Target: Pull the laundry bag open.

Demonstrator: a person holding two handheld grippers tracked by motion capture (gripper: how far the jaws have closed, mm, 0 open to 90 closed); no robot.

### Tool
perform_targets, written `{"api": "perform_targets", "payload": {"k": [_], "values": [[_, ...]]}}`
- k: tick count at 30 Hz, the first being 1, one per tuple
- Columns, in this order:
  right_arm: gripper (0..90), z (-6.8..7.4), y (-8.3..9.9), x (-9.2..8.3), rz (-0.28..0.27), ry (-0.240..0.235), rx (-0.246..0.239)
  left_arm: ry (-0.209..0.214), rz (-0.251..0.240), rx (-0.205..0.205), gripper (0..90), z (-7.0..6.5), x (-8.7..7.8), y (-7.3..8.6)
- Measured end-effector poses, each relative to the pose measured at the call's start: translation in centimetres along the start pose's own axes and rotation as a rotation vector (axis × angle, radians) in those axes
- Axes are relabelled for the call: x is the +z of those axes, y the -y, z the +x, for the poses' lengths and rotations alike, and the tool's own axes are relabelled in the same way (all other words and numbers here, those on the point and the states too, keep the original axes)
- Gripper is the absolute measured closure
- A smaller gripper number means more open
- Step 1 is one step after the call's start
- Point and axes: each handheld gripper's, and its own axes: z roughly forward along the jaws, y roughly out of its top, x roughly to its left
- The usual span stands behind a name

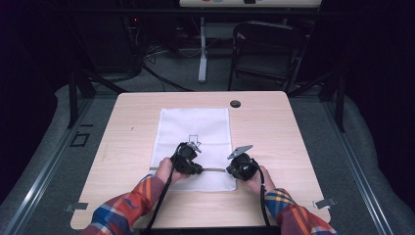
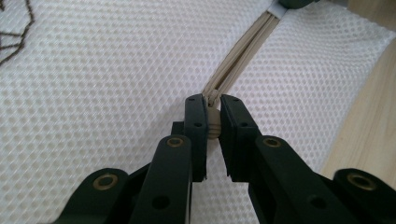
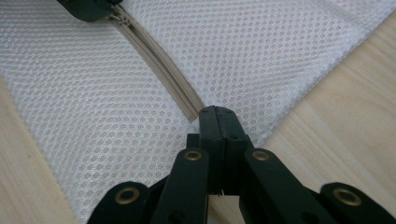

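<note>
Near the table's (image 1: 264, 112) front edge lies the soft, light mesh bag (image 1: 195, 132), so my left gripper (image 2: 212, 122) pinches its zipper pull (image 2: 213, 125) while my right gripper (image 3: 217, 122), clamped tight, pins the zipper's end (image 3: 189, 109).

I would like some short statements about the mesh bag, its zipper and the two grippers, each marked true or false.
1. The white mesh bag lies flat on the wooden table. True.
2. The left gripper is open and holds nothing. False: its jaws are closed on the beige zipper pull.
3. The right gripper is shut at the end of the zipper, near the bag's edge. True.
4. The zipper is bright red. False: it is beige.
5. The bag hangs in the air between the two grippers. False: it rests on the table.
6. A round dark hole is in the table beyond the bag. True.
</note>
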Motion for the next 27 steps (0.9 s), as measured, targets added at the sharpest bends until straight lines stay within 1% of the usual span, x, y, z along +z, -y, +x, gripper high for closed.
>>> {"api": "perform_targets", "payload": {"k": [4, 6, 11, 16, 17, 19, 23, 27], "values": [[90.0, 0.0, 0.0, 0.0, 0.001, -0.001, -0.001, 0.006, -0.003, -0.005, 81.4, 0.2, -0.3, 0.5], [90.0, 0.1, 0.0, 0.0, -0.001, 0.007, -0.001, 0.008, -0.005, -0.006, 81.3, 0.2, -0.4, 0.6], [90.0, 0.0, 0.0, 0.0, -0.001, 0.005, -0.002, -0.002, -0.011, -0.024, 81.2, 0.7, -0.8, 1.2], [90.0, 0.0, 0.0, 0.0, 0.0, 0.001, -0.004, -0.001, -0.007, -0.034, 81.2, 1.1, -1.3, 1.8], [90.0, 0.0, 0.0, 0.0, -0.001, 0.005, -0.002, -0.003, -0.011, -0.042, 81.1, 1.1, -1.3, 1.9], [90.0, 0.1, 0.0, 0.0, -0.002, 0.007, -0.003, 0.002, -0.01, -0.044, 81.1, 1.3, -1.5, 2.0], [90.0, 0.1, 0.0, 0.0, -0.001, 0.007, -0.003, -0.007, -0.011, -0.048, 81.0, 1.5, -1.8, 2.3], [90.0, 0.1, 0.0, 0.0, -0.003, 0.006, -0.001, -0.012, -0.016, -0.06, 80.9, 1.8, -2.2, 2.7]]}}
